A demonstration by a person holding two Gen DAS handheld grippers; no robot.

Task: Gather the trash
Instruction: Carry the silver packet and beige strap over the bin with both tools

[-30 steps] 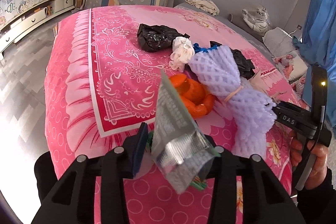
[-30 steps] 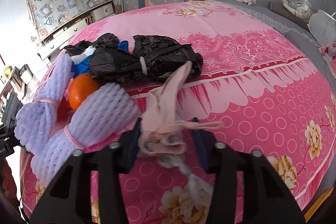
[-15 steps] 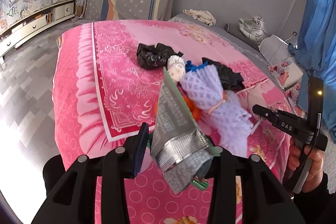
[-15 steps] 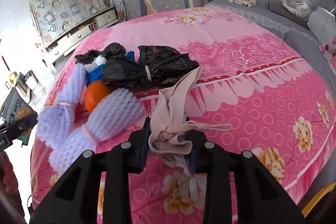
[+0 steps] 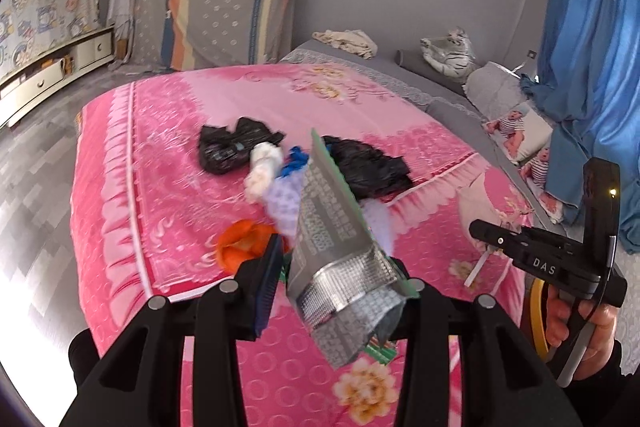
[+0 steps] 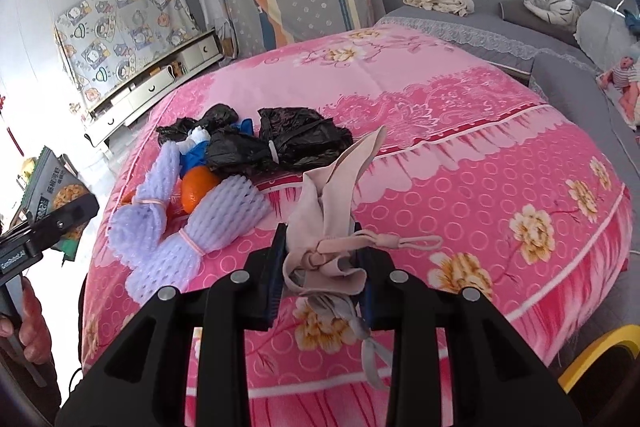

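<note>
The left gripper (image 5: 336, 279) has its fingers clamped on a silver snack wrapper (image 5: 340, 259), and the right gripper (image 6: 322, 267) clamps a beige cloth strap (image 6: 332, 203); both are held above the pink bed (image 6: 460, 163), just in front of the trash pile (image 6: 224, 163).

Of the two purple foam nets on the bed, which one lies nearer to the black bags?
The right-hand purple foam net does: its upper end almost reaches the black bags. The left net lies at the bed's edge, beyond the orange.
</note>
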